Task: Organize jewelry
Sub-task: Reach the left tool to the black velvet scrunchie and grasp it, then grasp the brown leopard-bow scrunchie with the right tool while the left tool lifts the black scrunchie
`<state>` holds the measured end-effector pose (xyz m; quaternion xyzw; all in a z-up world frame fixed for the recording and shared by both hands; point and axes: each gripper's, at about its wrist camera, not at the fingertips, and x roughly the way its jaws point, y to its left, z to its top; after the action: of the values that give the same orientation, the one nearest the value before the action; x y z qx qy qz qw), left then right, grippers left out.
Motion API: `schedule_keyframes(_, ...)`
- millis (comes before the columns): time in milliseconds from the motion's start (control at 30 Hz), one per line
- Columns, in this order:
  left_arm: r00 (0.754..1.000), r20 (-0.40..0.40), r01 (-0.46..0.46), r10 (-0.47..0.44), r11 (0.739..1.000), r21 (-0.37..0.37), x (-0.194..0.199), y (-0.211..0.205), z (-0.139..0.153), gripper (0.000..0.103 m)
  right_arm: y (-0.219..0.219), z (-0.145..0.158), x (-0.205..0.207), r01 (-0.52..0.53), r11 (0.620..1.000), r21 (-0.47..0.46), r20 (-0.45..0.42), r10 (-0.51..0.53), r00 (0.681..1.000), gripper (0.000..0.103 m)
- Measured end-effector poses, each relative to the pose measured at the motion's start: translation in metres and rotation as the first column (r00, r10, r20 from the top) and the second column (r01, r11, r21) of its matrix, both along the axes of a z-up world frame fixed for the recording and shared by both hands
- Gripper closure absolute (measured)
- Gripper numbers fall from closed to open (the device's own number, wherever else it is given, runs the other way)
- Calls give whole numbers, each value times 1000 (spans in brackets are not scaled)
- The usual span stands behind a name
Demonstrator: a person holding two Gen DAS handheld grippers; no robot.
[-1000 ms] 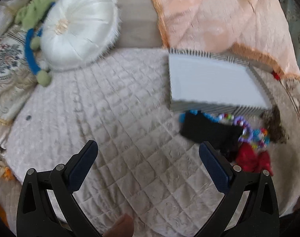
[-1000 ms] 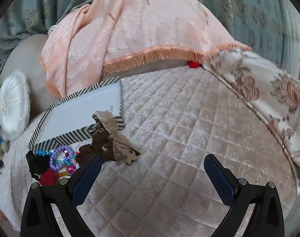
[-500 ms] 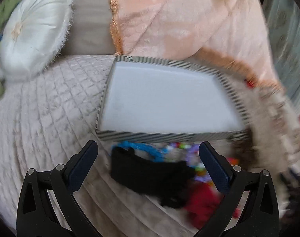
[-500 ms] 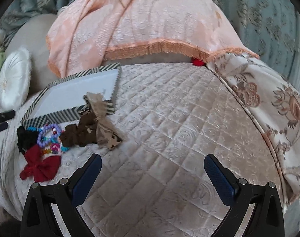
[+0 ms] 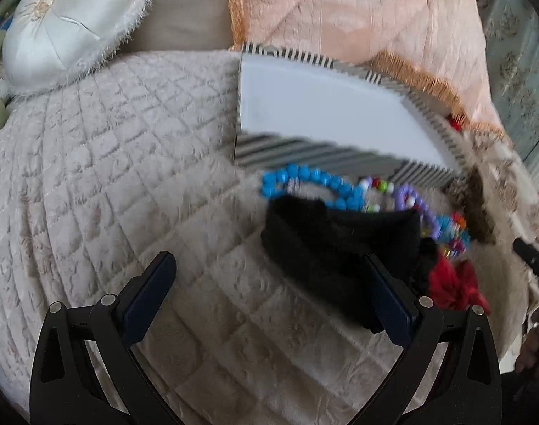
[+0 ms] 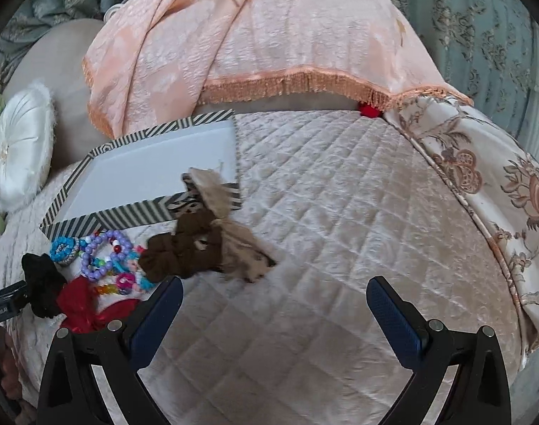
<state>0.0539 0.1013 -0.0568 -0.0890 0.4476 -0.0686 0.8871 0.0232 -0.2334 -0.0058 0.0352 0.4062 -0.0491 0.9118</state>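
Observation:
A striped box with a white inside (image 5: 326,106) (image 6: 156,173) lies on the quilted bed. In front of it sits a heap of accessories: a blue bead bracelet (image 5: 304,180) (image 6: 62,248), a purple bead bracelet (image 5: 416,205) (image 6: 102,255), a black cloth band (image 5: 340,244) (image 6: 42,279), a red bow (image 5: 453,283) (image 6: 81,304) and a brown and beige bow (image 6: 212,237) (image 5: 475,205). My left gripper (image 5: 269,290) is open just before the black band, its right finger over the band's edge. My right gripper (image 6: 274,311) is open over bare quilt, right of the heap.
A peach fringed blanket (image 6: 255,32) is piled behind the box. A round white cushion (image 5: 71,17) (image 6: 21,145) lies at the far left. A floral bedspread (image 6: 492,184) edges the right side. The left gripper's tip (image 6: 3,301) shows at the right wrist view's left edge.
The left gripper swung over toward the box and heap, then drew back a little left; the black band now lies by its right finger. The right gripper shifted slightly closer to the heap.

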Motion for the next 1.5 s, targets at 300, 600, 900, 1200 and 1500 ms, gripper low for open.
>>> schedule_keyframes(300,999,-14,46,-47,993,-105,44,4,3,6,14,1,6,-13,999,-32,-10,13,1000,0)
schedule_keyframes(600,999,21,46,-44,991,-127,24,1,24,90,0,-7,4,26,998,-50,-25,-27,999,0)
schedule_keyframes(900,987,154,-38,48,997,-69,-11,23,70,90,6,-3,0,-23,1000,-2,7,23,1000,0)
schedule_keyframes(1200,984,144,-96,106,993,-74,-39,40,46,90,-15,-3,-6,-137,988,67,-36,140,990,1)
schedule_keyframes(1500,979,88,-171,181,979,-116,-37,68,20,90,-17,0,31,-320,935,149,80,311,947,33)
